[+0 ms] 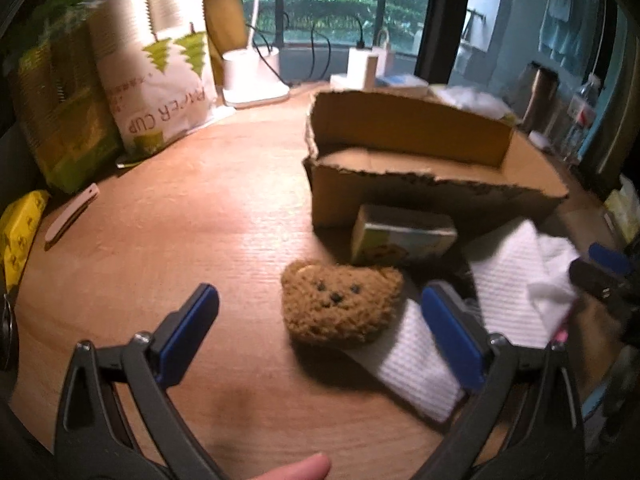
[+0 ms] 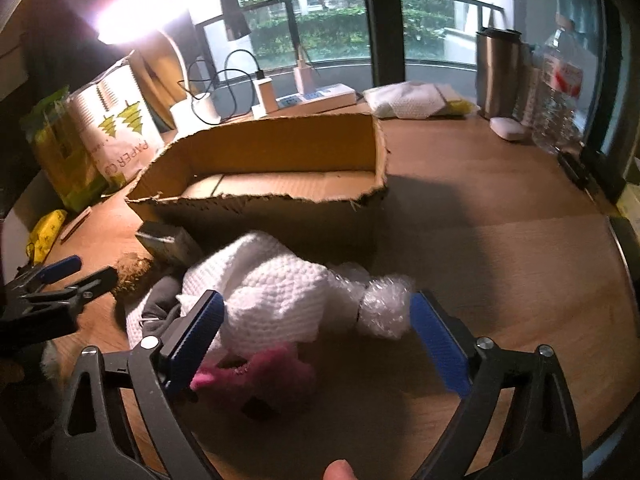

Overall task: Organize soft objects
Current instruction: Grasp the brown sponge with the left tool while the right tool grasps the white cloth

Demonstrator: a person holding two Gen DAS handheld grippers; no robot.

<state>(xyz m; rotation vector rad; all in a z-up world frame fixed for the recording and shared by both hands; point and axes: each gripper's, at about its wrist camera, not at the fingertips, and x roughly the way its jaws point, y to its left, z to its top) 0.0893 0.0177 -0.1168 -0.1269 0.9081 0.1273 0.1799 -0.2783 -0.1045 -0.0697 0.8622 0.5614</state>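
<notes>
A brown knitted bear pouch (image 1: pixel 342 304) lies on the wooden table, just ahead of my open left gripper (image 1: pixel 320 336), between its blue pads. White waffle cloths (image 1: pixel 508 280) lie to its right. In the right wrist view, a white knitted cloth (image 2: pixel 264 292), a wad of bubble wrap (image 2: pixel 382 308) and a pink plush piece (image 2: pixel 260 372) lie between the pads of my open right gripper (image 2: pixel 316 344). An empty open cardboard box (image 1: pixel 400 152) stands behind the pile; it also shows in the right wrist view (image 2: pixel 280 152). The left gripper shows at the left of the right wrist view (image 2: pixel 60 276).
A small printed carton (image 1: pixel 404 236) leans against the box front. Paper cup packs (image 1: pixel 152 68) stand at the back left, with a yellow packet (image 1: pixel 20 232). A lamp base, chargers and cables sit by the window. A steel tumbler (image 2: pixel 496 72) and water bottle (image 2: pixel 560 92) stand at the back right.
</notes>
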